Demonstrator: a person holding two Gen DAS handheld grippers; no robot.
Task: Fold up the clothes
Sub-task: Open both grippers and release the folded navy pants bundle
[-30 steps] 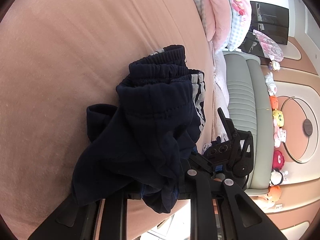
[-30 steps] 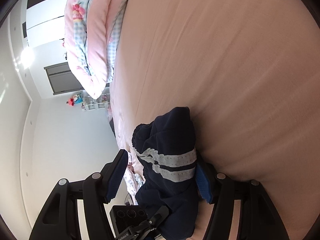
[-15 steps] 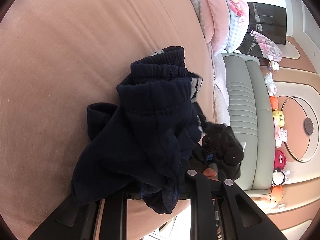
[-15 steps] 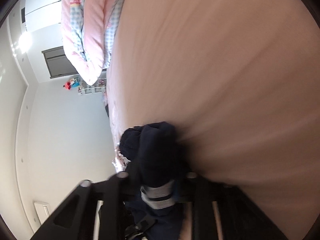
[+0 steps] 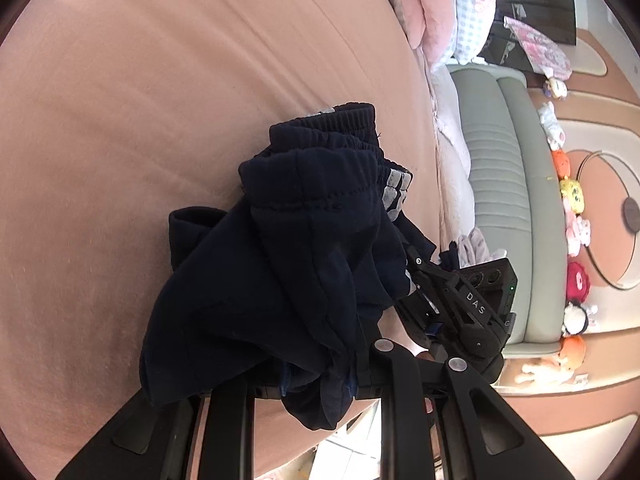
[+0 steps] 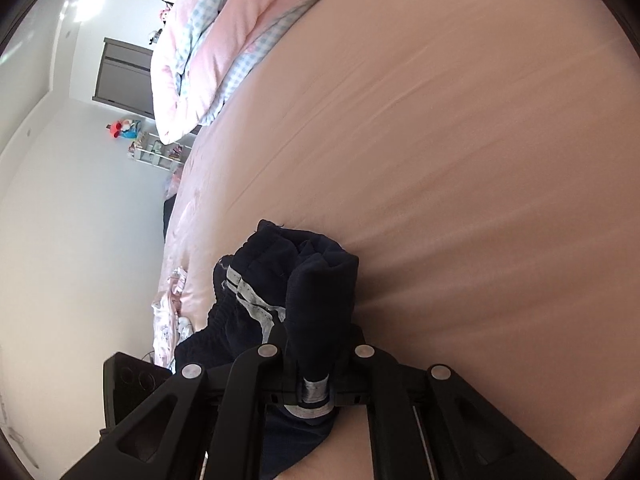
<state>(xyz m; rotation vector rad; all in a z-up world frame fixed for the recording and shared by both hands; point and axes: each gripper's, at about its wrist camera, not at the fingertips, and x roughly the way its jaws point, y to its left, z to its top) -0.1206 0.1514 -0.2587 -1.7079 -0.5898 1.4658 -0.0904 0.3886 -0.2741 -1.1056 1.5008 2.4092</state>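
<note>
Dark navy pants (image 5: 280, 264) with grey-white side stripes and an elastic waistband lie bunched on the pink bed sheet (image 5: 140, 120). My left gripper (image 5: 308, 380) is shut on a fold of the pants at the bottom of the left wrist view. My right gripper (image 6: 314, 376) is shut on another fold of the same pants (image 6: 320, 292), its striped part pinched between the jaws. The right gripper's body (image 5: 464, 312) shows to the right in the left wrist view, close beside the left one.
A pink and blue checked duvet (image 6: 208, 40) is piled at the far end of the bed. A grey-green padded headboard (image 5: 500, 200) and a row of plush toys (image 5: 572, 220) lie beyond the bed edge. A white shelf (image 6: 156, 152) stands by the wall.
My right gripper was open around the striped fold one second ago and has closed on it. It has moved in closer to the left gripper. The left gripper keeps its hold.
</note>
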